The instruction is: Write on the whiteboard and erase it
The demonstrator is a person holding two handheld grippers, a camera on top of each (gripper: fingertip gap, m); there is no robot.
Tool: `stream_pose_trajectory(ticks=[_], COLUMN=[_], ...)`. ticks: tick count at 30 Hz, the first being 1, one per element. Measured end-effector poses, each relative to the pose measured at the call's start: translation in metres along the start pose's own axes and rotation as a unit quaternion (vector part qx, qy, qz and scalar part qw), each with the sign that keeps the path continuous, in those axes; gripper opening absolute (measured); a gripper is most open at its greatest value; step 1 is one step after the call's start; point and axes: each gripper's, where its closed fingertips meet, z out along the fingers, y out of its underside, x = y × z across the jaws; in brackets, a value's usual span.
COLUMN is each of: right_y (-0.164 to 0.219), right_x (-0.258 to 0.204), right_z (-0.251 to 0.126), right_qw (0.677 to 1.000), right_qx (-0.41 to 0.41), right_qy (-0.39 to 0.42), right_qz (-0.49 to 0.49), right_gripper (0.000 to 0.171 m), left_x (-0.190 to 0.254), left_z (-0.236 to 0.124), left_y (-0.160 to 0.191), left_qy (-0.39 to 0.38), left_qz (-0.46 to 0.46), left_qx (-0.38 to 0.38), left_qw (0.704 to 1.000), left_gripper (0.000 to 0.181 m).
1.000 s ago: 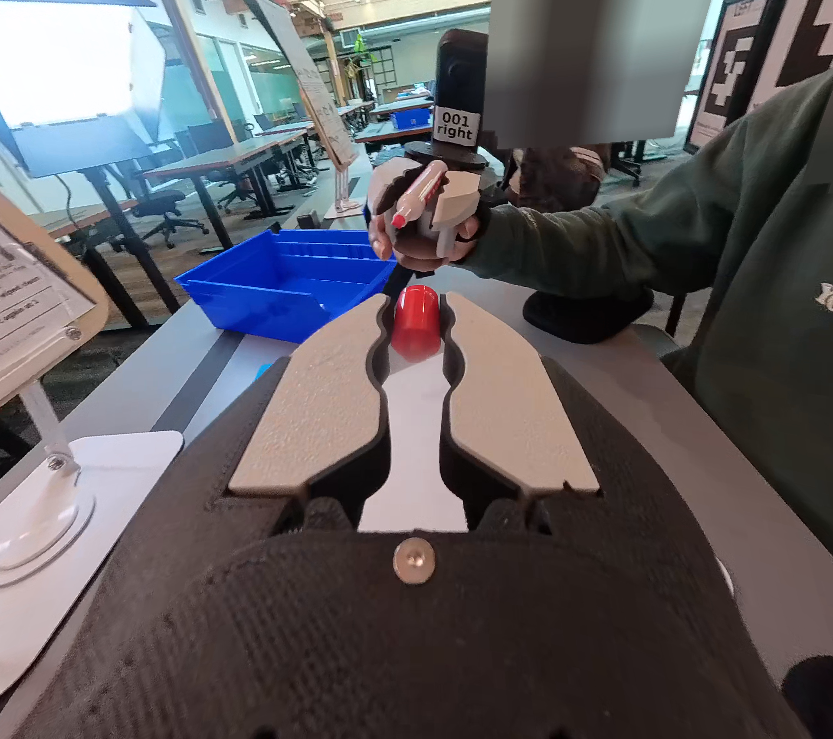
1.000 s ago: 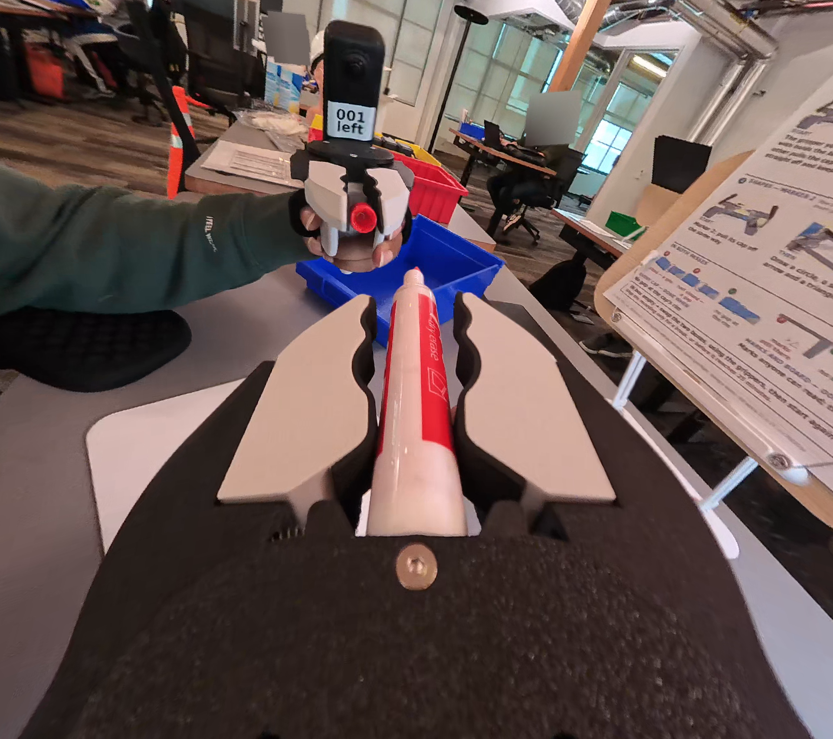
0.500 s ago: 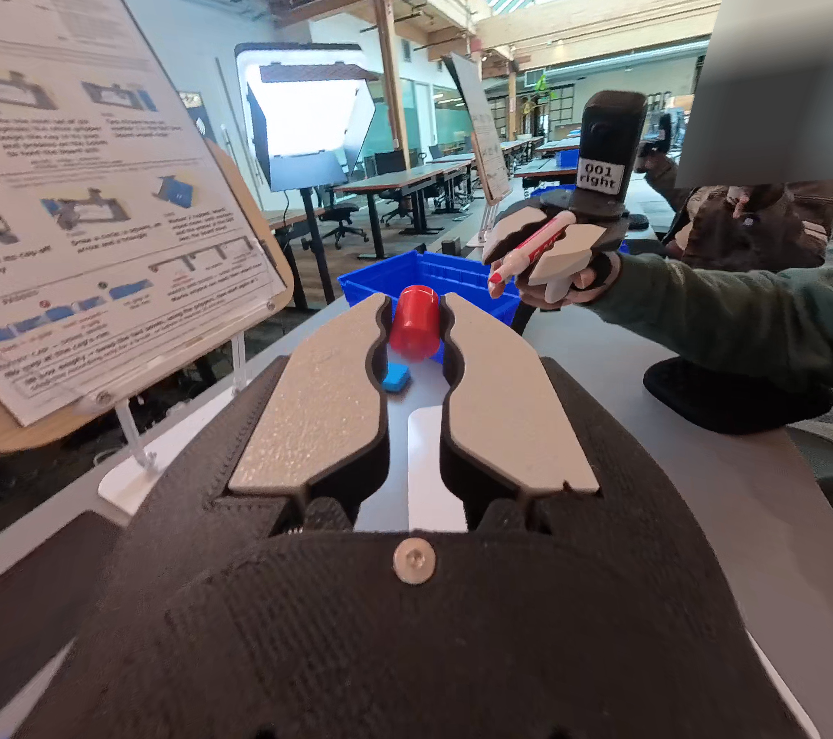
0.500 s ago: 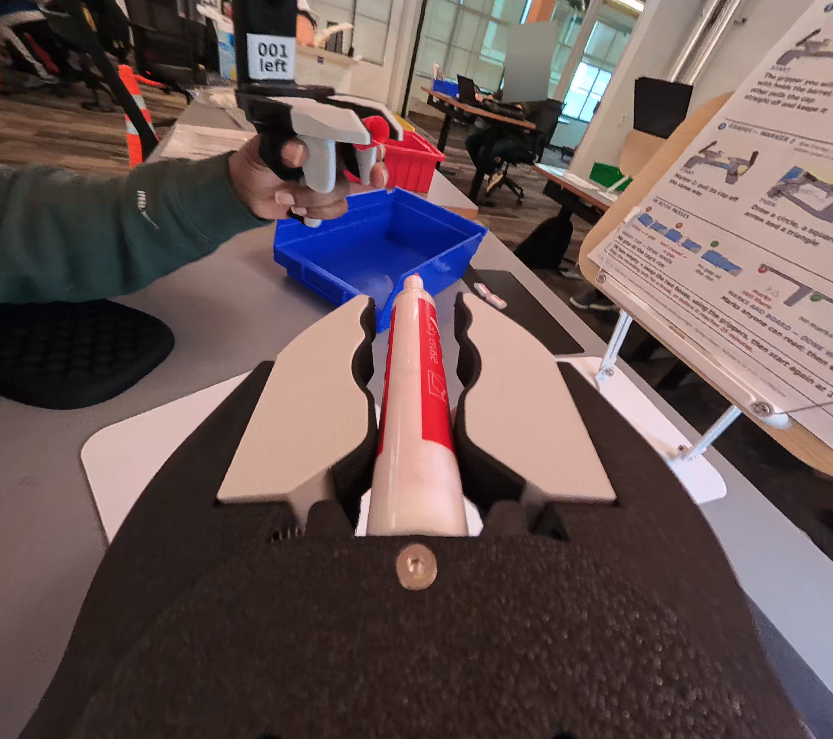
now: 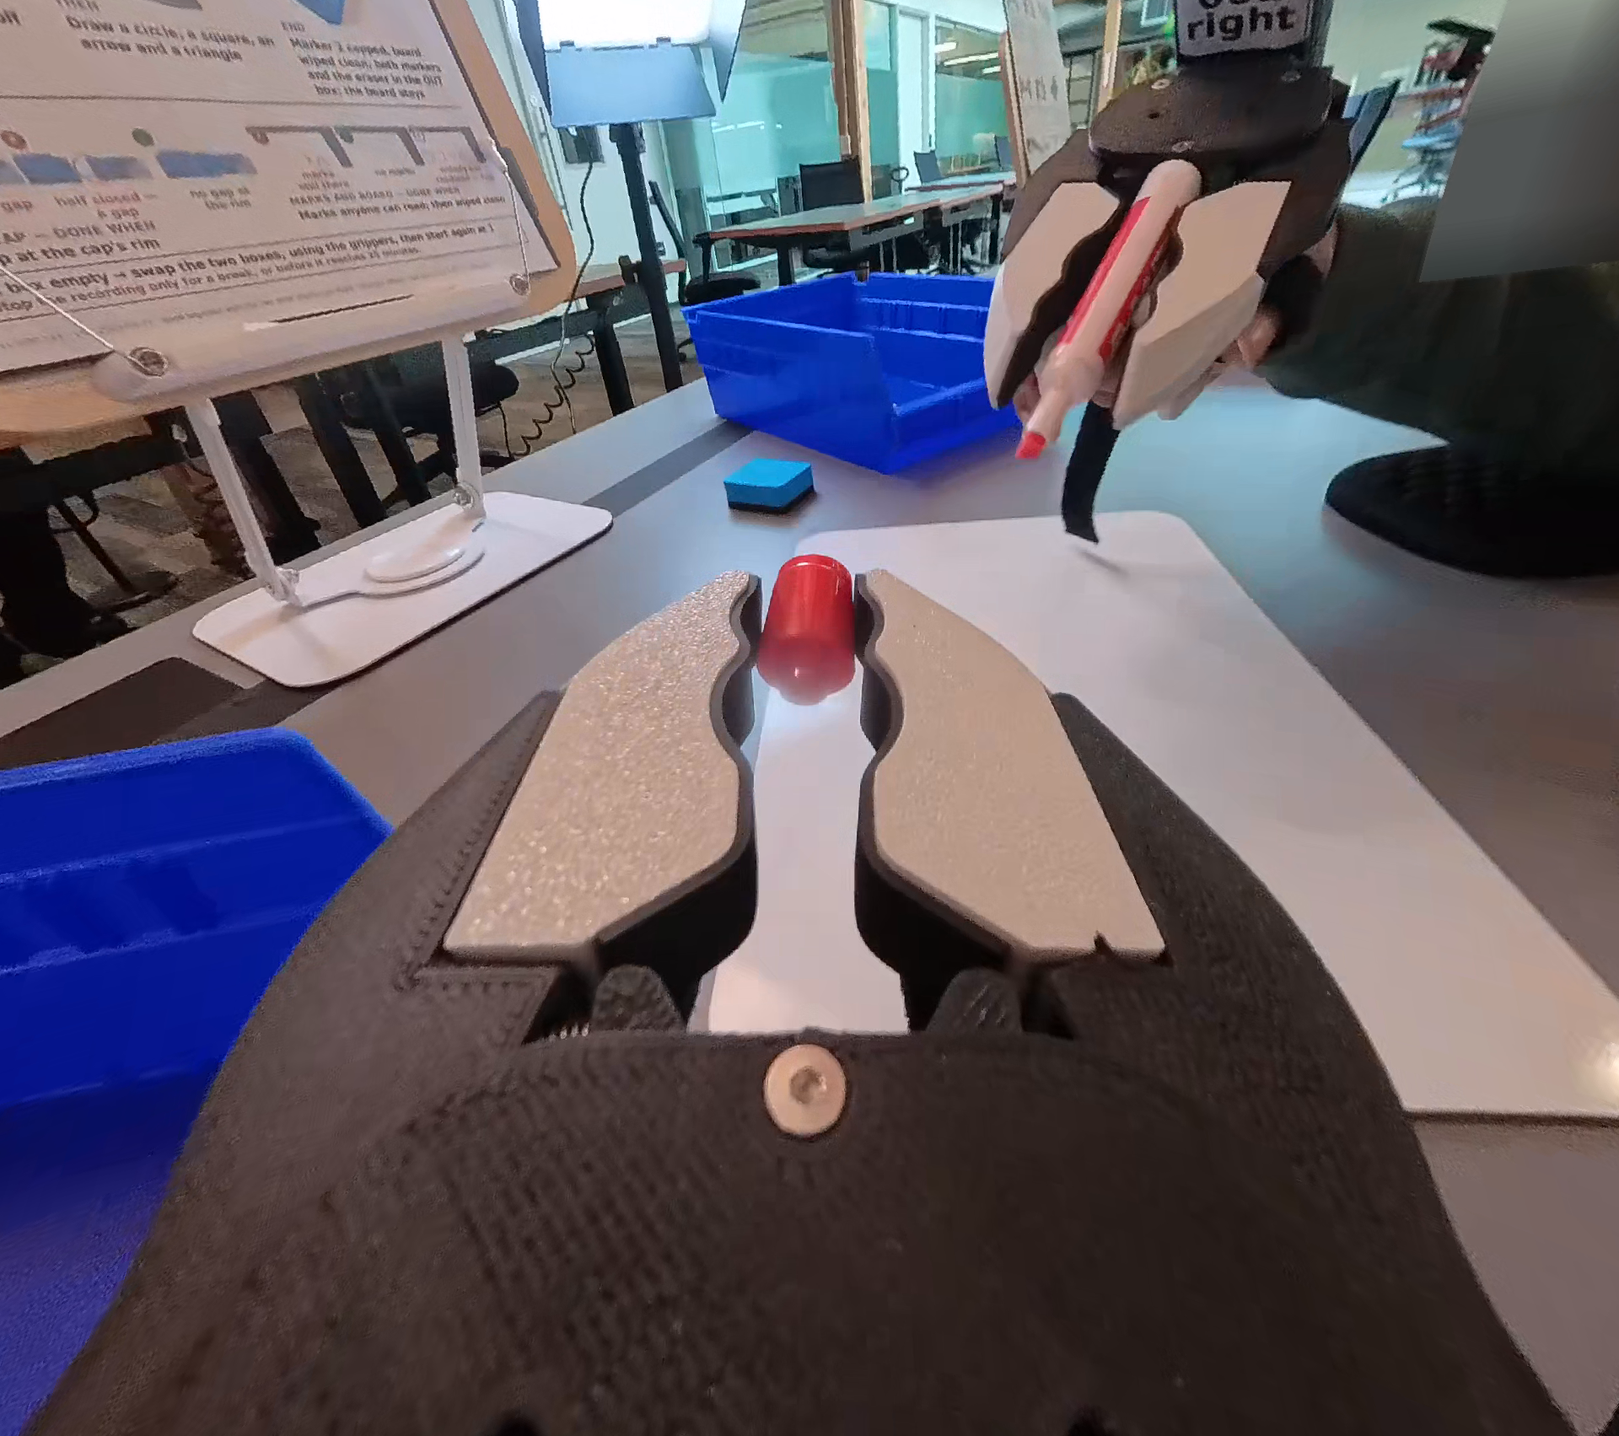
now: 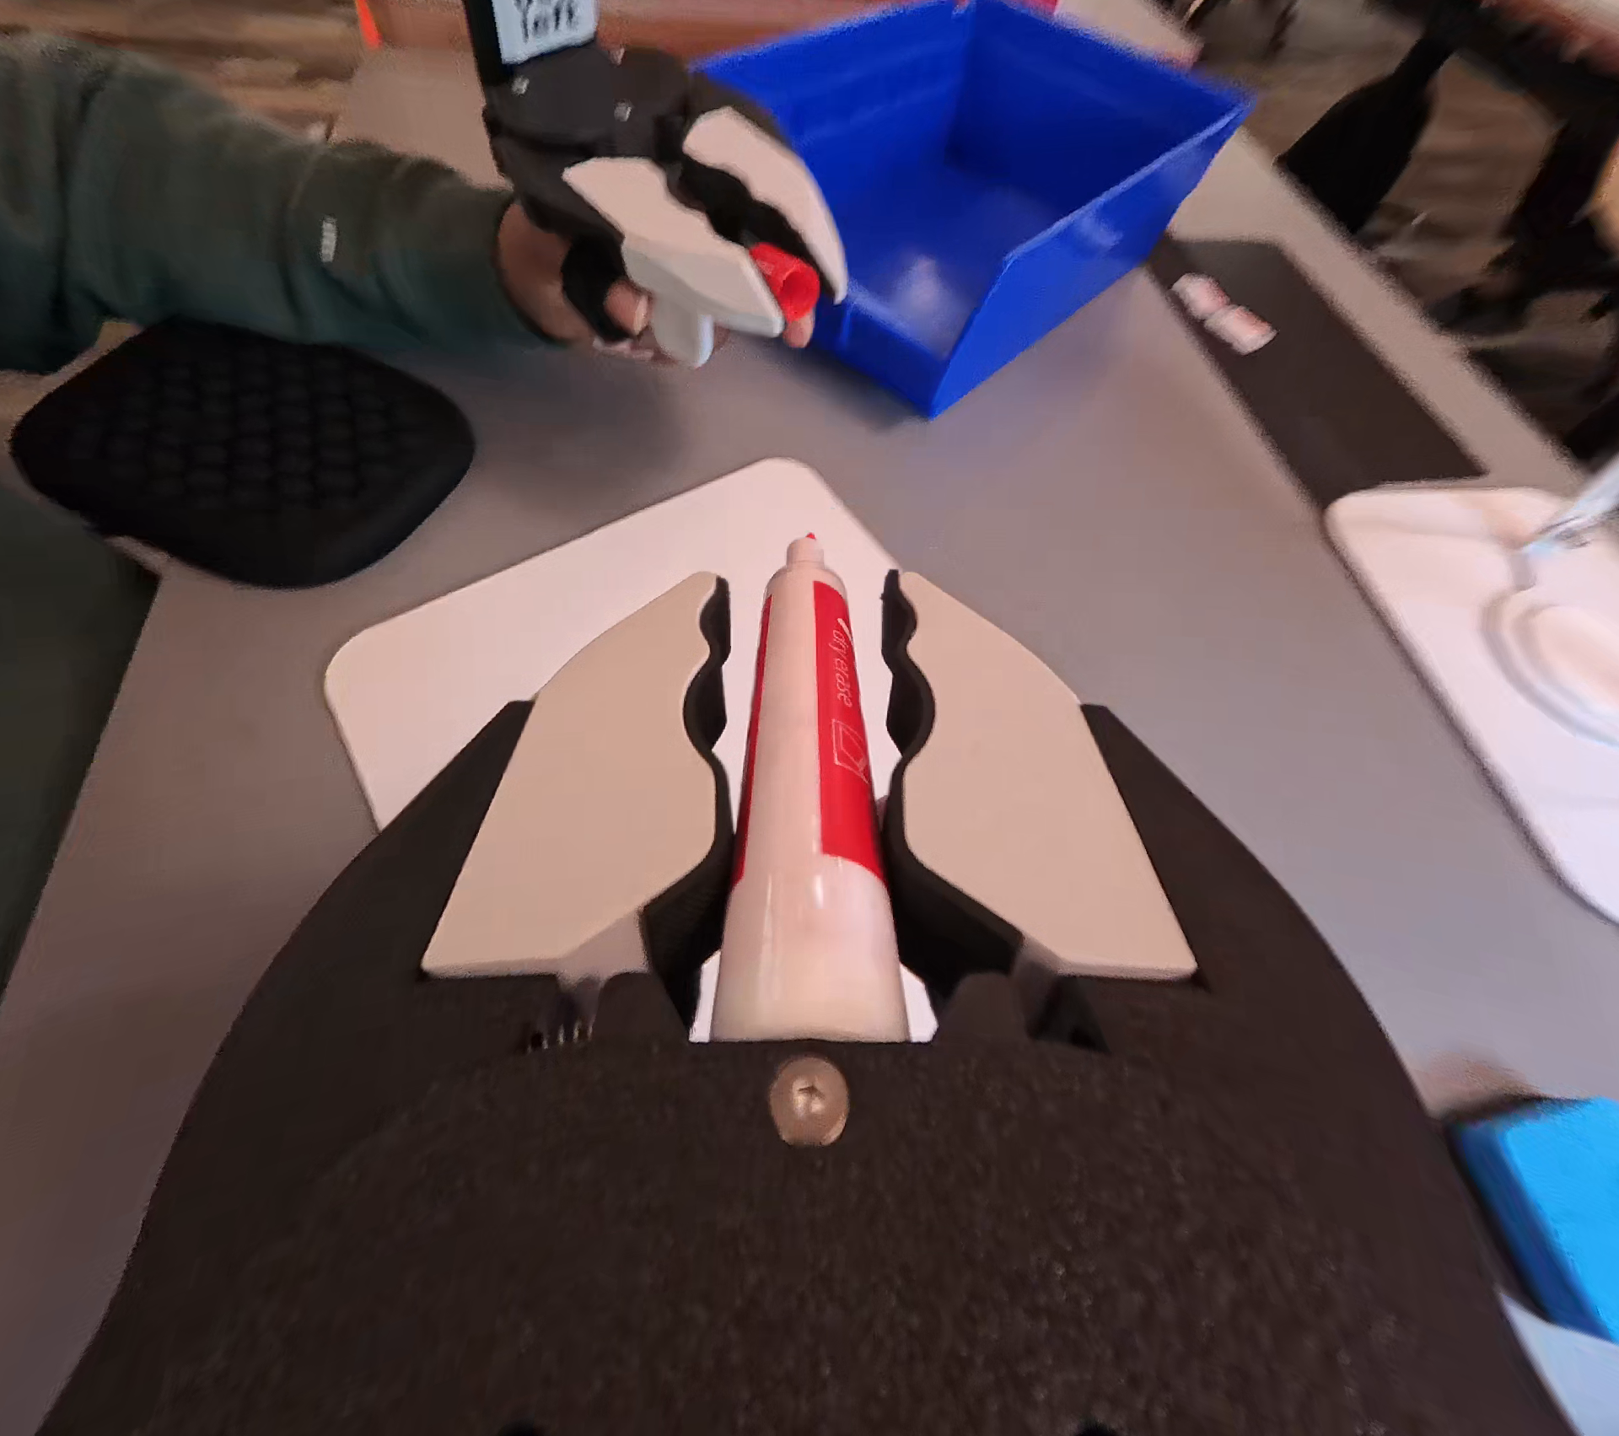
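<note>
Right tool (image 6: 806,658) pinches glossy white-red marker (image 6: 810,781), bare tip over smooth whiteboard (image 5: 1183,737); left tool (image 5: 804,605) pinches rounded red cap (image 5: 806,627).

Both grippers are showing the same build: a black, textured body of printed plastic with a silver screw at its centre and two pale grey fingers with wavy black inner edges. On the left gripper (image 5: 806,588) the fingers (image 5: 626,772) are looking grainy; on the right gripper (image 6: 806,588) they are looking smooth. Each is carrying an upright black post bearing a small white label, and a black strap is hanging from the right one. The person is wearing a dark green sleeve (image 6: 219,229) and a black fingerless glove (image 6: 589,281).
</note>
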Motion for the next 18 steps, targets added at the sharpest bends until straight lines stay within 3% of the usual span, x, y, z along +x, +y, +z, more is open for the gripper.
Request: stream_pose_trajectory(ticks=[10,18], right_y=[0.060,0.065], right_x=[-0.025,-0.032], right_z=[0.064,0.082], right_qw=[0.987,0.979], right_qx=[-0.150,-0.193], right_qy=[-0.054,-0.065], right_qz=[0.022,0.018], right_gripper=[0.034,0.034], left_x=[0.002,0.002], left_z=[0.006,0.009], left_y=[0.025,0.039], left_qy=[-0.008,-0.018], left_qz=[0.058,0.064], left_qx=[-0.056,-0.081], left_qw=[0.997,0.995], left_gripper=[0.020,0.020])
